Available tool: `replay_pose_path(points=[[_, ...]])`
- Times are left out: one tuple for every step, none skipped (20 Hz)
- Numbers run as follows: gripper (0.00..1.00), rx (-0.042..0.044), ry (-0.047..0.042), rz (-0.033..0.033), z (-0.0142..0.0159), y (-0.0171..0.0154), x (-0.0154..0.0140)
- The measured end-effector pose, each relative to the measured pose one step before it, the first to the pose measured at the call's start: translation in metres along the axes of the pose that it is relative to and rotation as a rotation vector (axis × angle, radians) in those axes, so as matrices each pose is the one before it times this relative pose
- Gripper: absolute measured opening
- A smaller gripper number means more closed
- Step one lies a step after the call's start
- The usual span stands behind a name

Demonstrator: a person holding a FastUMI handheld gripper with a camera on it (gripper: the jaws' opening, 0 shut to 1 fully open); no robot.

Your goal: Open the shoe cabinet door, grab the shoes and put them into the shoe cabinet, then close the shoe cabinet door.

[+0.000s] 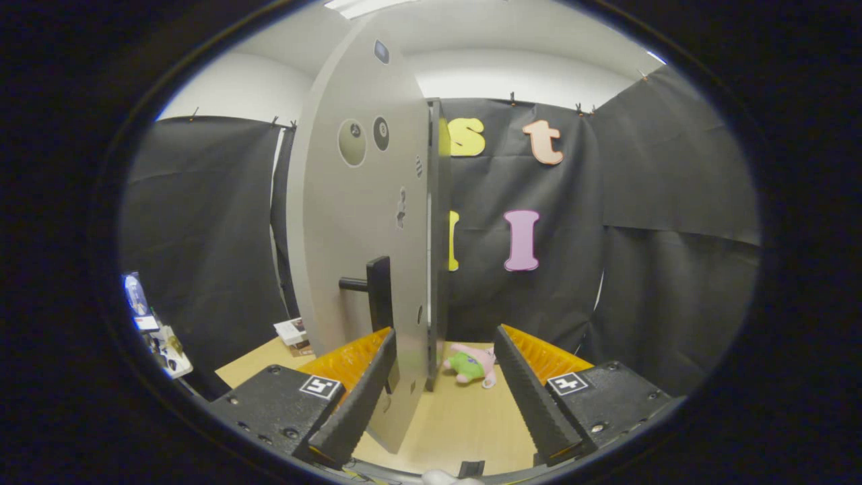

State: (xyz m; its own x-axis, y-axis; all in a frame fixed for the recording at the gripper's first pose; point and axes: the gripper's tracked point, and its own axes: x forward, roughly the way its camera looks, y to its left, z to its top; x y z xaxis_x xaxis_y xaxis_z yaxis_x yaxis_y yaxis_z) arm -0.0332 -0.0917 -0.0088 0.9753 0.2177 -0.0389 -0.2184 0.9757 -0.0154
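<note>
In my own camera my jaws [438, 397] stand wide apart and hold nothing. The grey shoe cabinet door [357, 222] is swung open and I see it almost edge-on; its lower edge reaches in between my two fingers, close to the left one. A dark handle [374, 291] sticks out from the door face. On the wooden counter [465, 424], just beyond my fingers and beside the door's edge, lies a pink and green plush toy [473, 364]. I see no shoes here.
</note>
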Motion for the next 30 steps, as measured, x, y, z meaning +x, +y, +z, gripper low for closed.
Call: replay_pose_path(points=[[0.97,0.00466,0.00173,-0.00549,-0.00082,0.0101,0.00044],[0.97,0.00517,-0.00075,-0.0088,0.00053,0.01004,0.00023],[0.97,0.00095,-0.00136,-0.00992,-0.0019,0.01021,0.00084],[0.97,-0.00704,-0.00348,-0.00766,0.00077,0.00908,0.0],[0.97,-0.01119,0.00579,-0.00678,-0.00234,0.01067,0.00267],[0.97,-0.00618,0.00614,-0.00708,-0.00268,0.0095,0.00119],[0.97,0.00332,-0.00348,-0.00203,0.00083,0.01171,0.00266],[0.97,0.00432,-0.00418,0.00151,0.00067,0.0122,0.00308],[0.97,0.00593,-0.00189,-0.00489,-0.00115,0.01032,0.00467],[0.97,0.00324,0.00433,-0.01072,-0.00176,0.00818,0.00492],[0.97,0.00189,0.00298,-0.0099,0.0005,0.00821,0.00571],[0.97,0.01074,-0.00341,-0.00489,0.00023,0.00988,0.00436],[0.97,0.01267,-0.00349,-0.00059,0.00098,0.01161,0.00616],[0.97,0.00869,-0.00149,0.00088,0.00027,0.01007,0.00678],[0.97,0.00024,0.00999,0.00139,-0.00224,0.00859,0.00695],[0.97,-0.00607,0.00878,0.00822,-0.00123,0.00914,0.00729],[0.97,-0.00239,0.00019,0.01674,0.00135,0.01196,0.0076],[0.97,0.00055,0.0012,0.01819,0.00103,0.011,0.00922],[0.98,0.00237,0.00105,0.02511,0.00055,0.01106,0.01003],[0.98,0.00024,0.00585,0.02365,-0.00081,0.01079,0.00818],[0.98,-0.00295,0.0105,0.01345,-0.00054,0.0078,0.00541],[0.99,-0.00591,-0.00215,0.00827,0.00101,-0.00127,-0.00054],[0.99,-0.00523,-0.00918,0.002,0.00175,-0.00132,-0.00117],[0.99,-0.00209,-0.00582,-0.00421,0.00035,-0.00185,-0.00143],[0.99,-0.00077,0.00146,-0.00369,-0.00079,0.00286,0.0015],[0.99,0.00246,0.00489,-0.00241,-0.00028,-0.00011,-0.001],[0.99,0.00735,0.001,-0.00593,-0.00016,-0.00082,0.00039],[0.99,0.00583,-0.00165,-0.00835,0.0004,-0.00159,-0.00184],[0.99,0.0022,-0.00116,-0.00931,-0.00094,-0.00525,-0.00476],[0.99,0.00129,-0.00219,-0.01099,0.00032,-0.0067,-0.00831]])
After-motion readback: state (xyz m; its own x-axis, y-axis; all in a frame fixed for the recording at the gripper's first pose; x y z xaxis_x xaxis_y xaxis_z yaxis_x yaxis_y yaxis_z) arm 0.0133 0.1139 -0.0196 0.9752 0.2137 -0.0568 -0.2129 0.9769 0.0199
